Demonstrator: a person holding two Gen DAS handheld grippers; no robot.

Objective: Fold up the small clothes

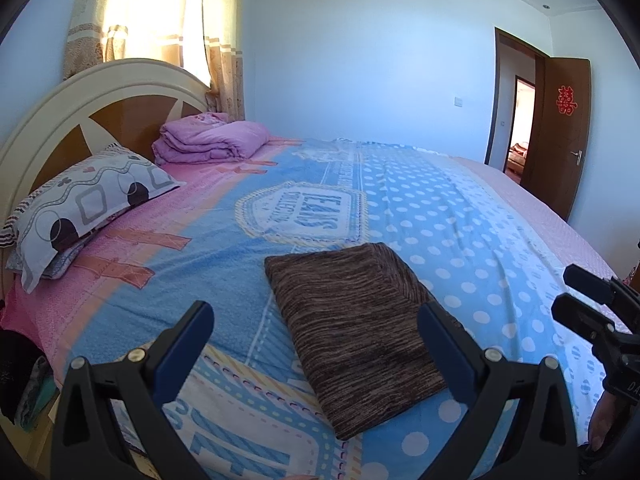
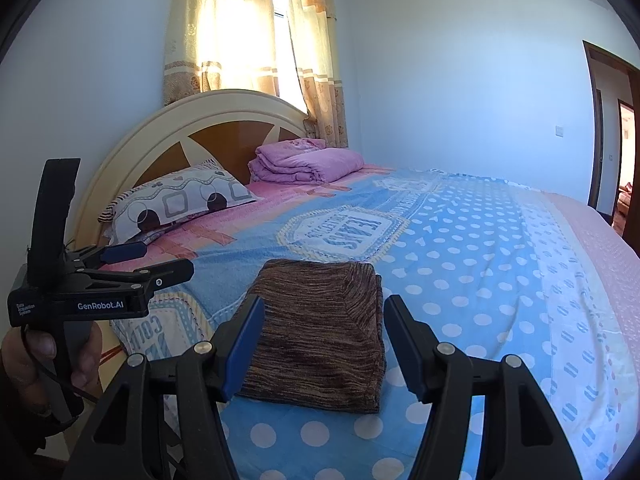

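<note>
1. The left gripper (image 1: pixel 316 320) hung released, jaws spread wide, holding nothing, above the bedspread (image 1: pixel 440 208).
2. The folded brown garment (image 1: pixel 356 328) lay flat just ahead of it, toward its right finger (a neat rectangle, touching neither finger).
3. The right gripper (image 2: pixel 325 320) was likewise released, the garment lying directly ahead between its spread fingers.

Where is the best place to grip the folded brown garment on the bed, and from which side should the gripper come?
Probably the near edge of the folded brown garment, approached low from the front by the open right gripper. The stacked layers end there facing the fingers, so one pinch should catch them all.
</note>
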